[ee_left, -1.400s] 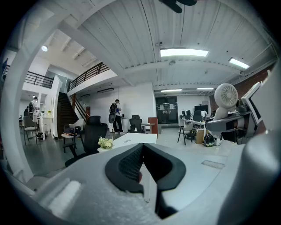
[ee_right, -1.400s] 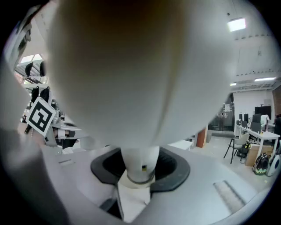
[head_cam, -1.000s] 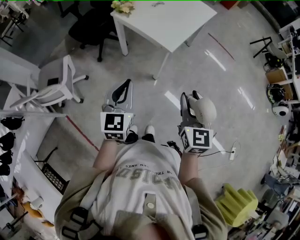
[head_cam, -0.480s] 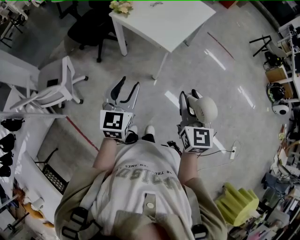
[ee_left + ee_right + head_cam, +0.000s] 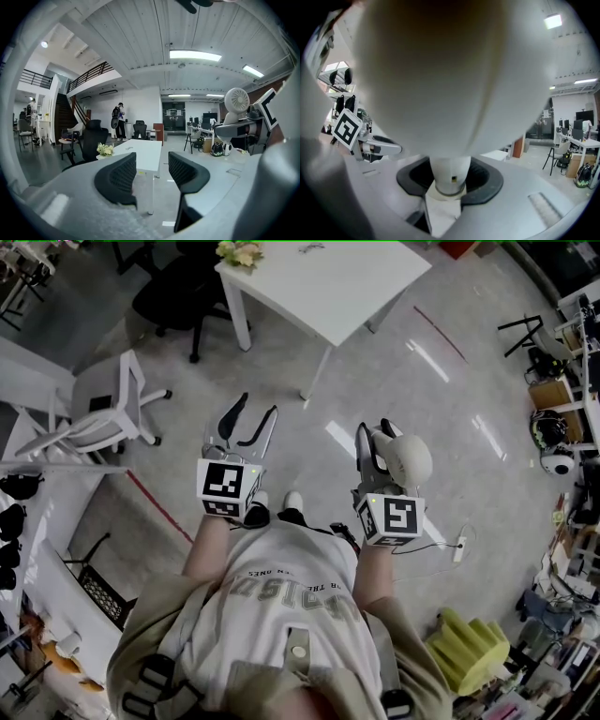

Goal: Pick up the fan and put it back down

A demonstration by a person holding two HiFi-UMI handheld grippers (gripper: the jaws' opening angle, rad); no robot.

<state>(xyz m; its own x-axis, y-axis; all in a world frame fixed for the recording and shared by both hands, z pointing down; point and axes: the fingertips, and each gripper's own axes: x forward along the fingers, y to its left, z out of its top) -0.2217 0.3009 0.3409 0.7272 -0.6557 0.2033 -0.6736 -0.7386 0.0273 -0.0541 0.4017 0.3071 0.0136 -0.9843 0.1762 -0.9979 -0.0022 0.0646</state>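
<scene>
The fan [image 5: 407,457] is white with a round head, and it hangs in the air in front of me. My right gripper [image 5: 377,442] is shut on it. In the right gripper view the fan's head [image 5: 454,70] fills most of the picture, and the black pads [image 5: 485,180] clasp its narrow neck [image 5: 450,176]. My left gripper [image 5: 251,418] is held to the left of it at about the same height. Its jaws have just been opening and stand wide apart with nothing between them [image 5: 152,173]. The left gripper view also shows the fan [image 5: 236,100] off to the right.
A white table [image 5: 347,287] with a small bunch of flowers [image 5: 238,251] stands ahead over the grey floor. A white chair [image 5: 103,404] and a black office chair [image 5: 183,292] are at the left. A power strip [image 5: 459,547] and yellow foam [image 5: 469,648] lie at the right.
The left gripper's jaws have swung from shut to wide open. The right gripper and the fan have stayed where they were.
</scene>
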